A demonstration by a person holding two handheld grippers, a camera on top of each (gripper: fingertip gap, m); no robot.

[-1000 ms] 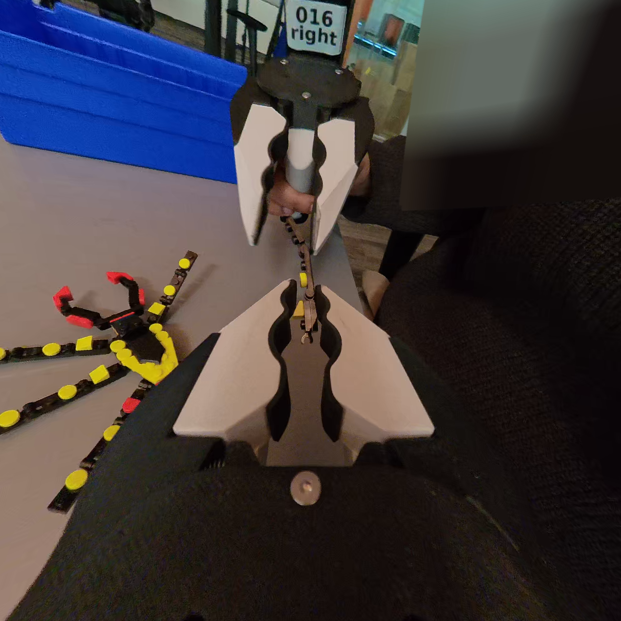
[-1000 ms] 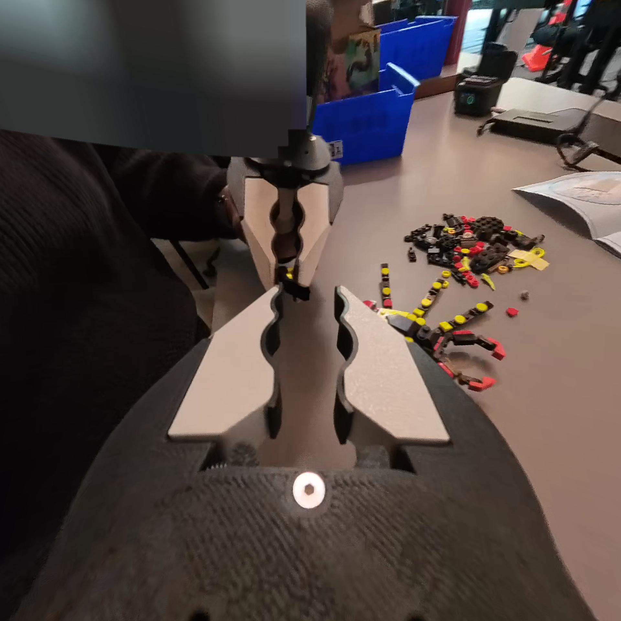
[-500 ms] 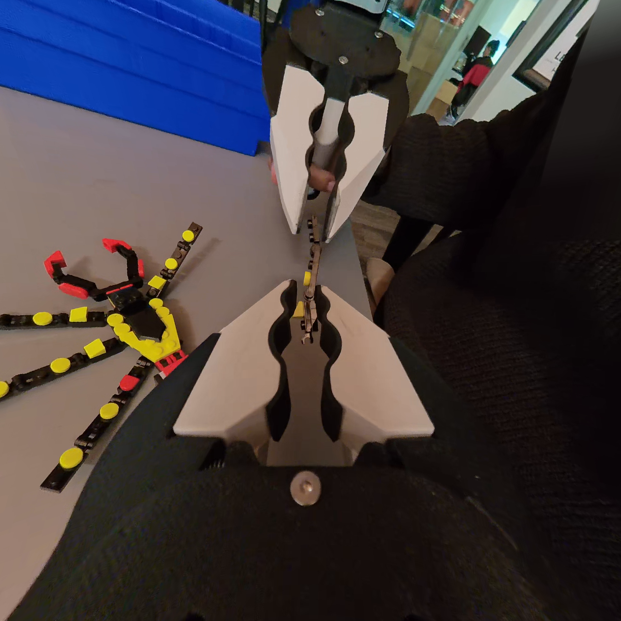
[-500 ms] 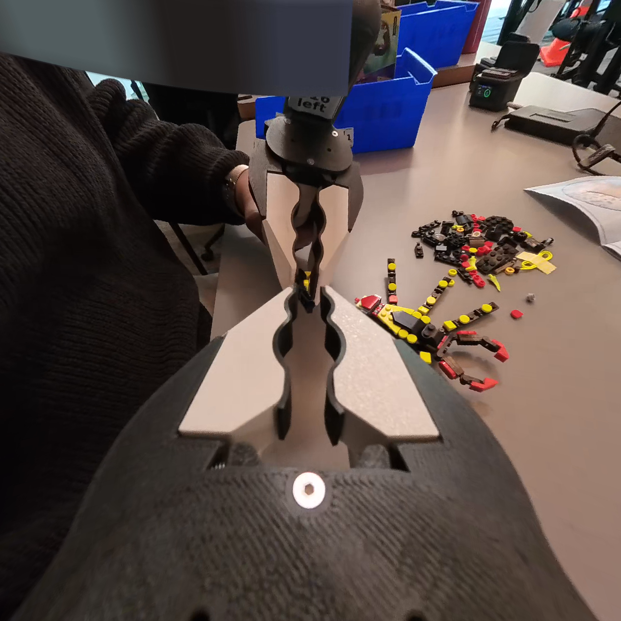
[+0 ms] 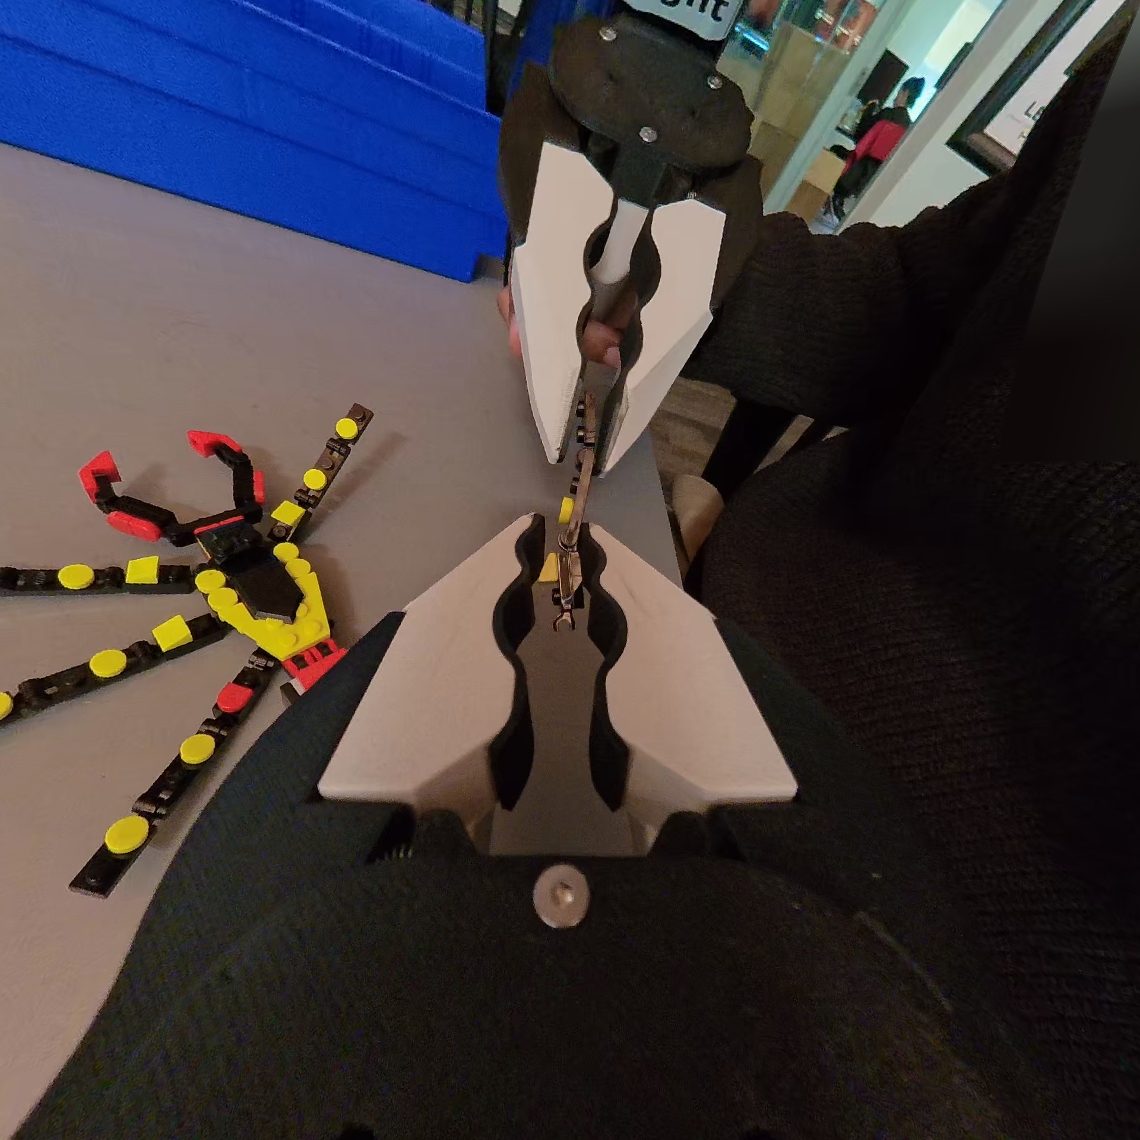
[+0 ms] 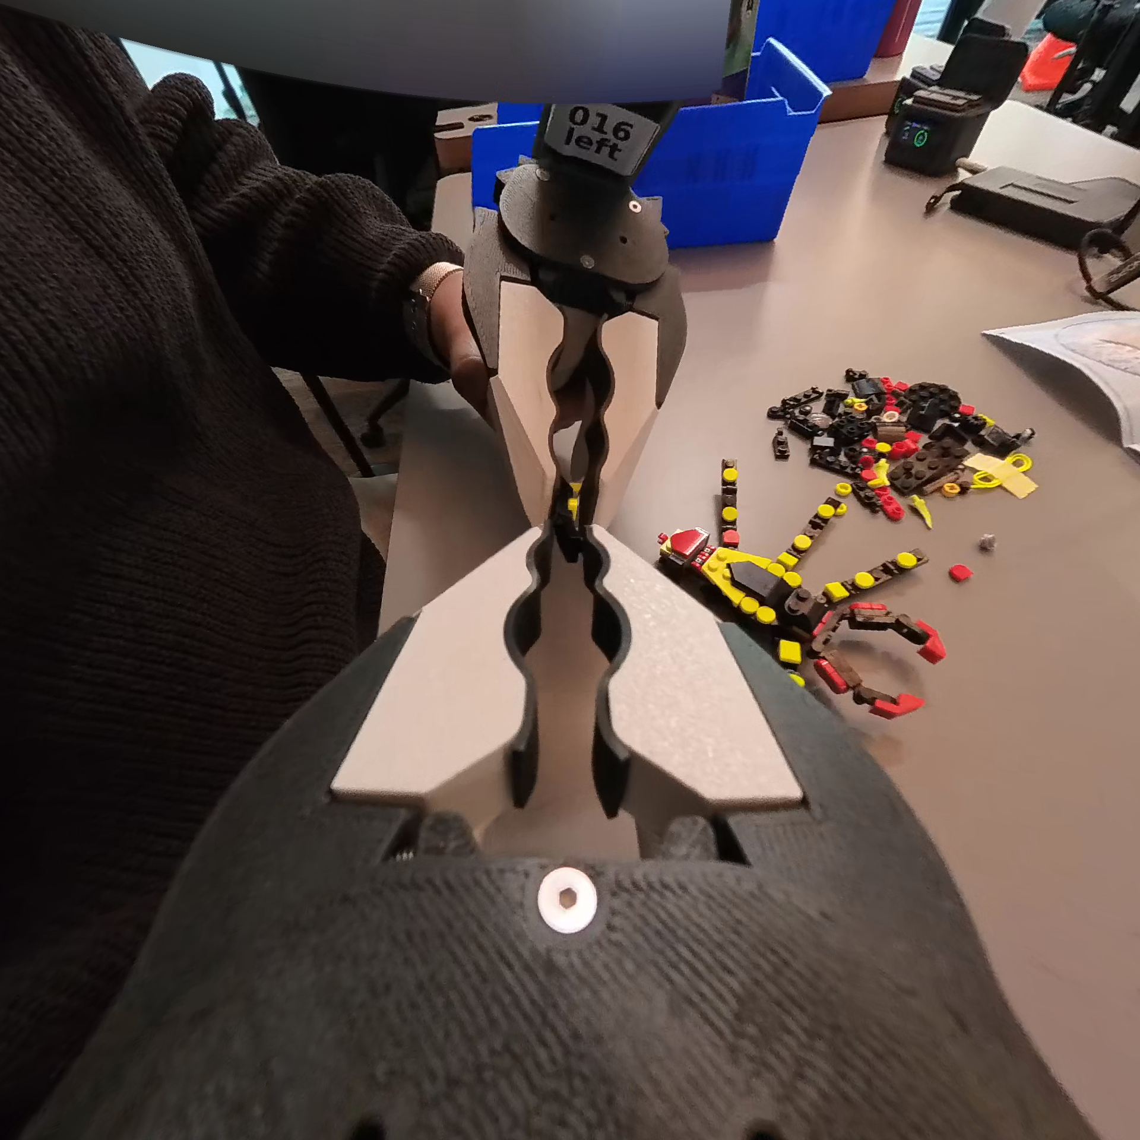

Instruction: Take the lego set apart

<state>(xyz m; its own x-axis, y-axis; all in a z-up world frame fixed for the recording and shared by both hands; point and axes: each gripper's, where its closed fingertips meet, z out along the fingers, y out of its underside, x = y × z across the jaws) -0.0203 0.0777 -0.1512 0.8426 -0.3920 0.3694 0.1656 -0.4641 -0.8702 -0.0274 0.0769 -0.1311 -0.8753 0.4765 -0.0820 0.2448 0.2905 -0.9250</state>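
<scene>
Leg strip point(image 5: 580, 487), black with yellow studs, is hanging in the air between both grippers, above the desk point(image 5: 247, 321) edge nearest the person, off the desk surface.

Left gripper point(image 5: 564, 530) is clamping the strip's near end: jaws nearly together at the tips, strip sitting against the right finger point(image 5: 654, 666), a yellow tile showing on its left side. The small clip end is poking back between the fingers.

Right gripper point(image 5: 578, 459) is facing it tip to tip, jaws pinched on the far end of the strip. In the right wrist view the right gripper point(image 6: 564, 533) and left gripper point(image 6: 570, 493) are almost touching at the tips, strip point(image 6: 567, 524) mostly hidden between them.

Rest of the model point(image 5: 247, 586), a black-and-yellow body with red claws and several legs, is lying flat on the desk just left of the left gripper, apart from both grippers. Loose-parts pile point(image 6: 894, 438) is sitting farther in from the edge, beyond the model. Blue bins point(image 5: 247, 111) are standing along the far desk edge.
</scene>
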